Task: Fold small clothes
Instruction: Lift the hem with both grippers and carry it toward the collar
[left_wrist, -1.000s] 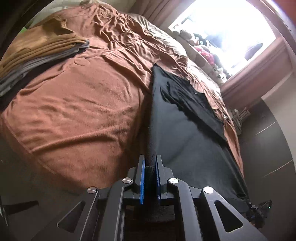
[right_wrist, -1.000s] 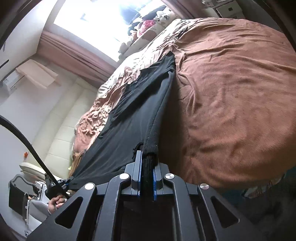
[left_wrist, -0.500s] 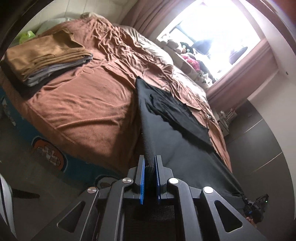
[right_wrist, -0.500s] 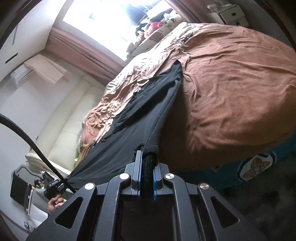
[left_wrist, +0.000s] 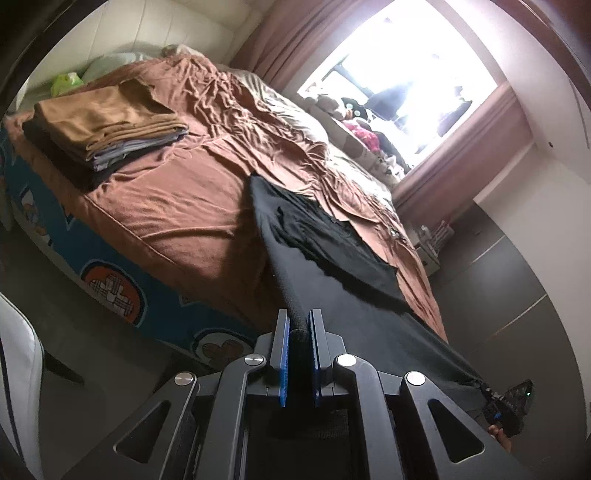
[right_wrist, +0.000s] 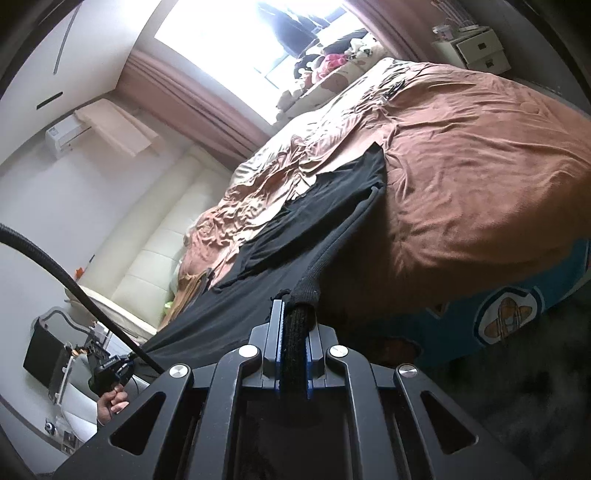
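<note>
Both jaws pinching black garment, pulled off bed.
L gripper & R gripper each clamp a ribbed edge; cloth runs taut ahead of jaws over bed, prob. to flatten for folding.

A stack of folded tan and grey clothes blocks the brown bedspread at ten o'clock; bare bedspread lies open toward eleven o'clock.
</note>
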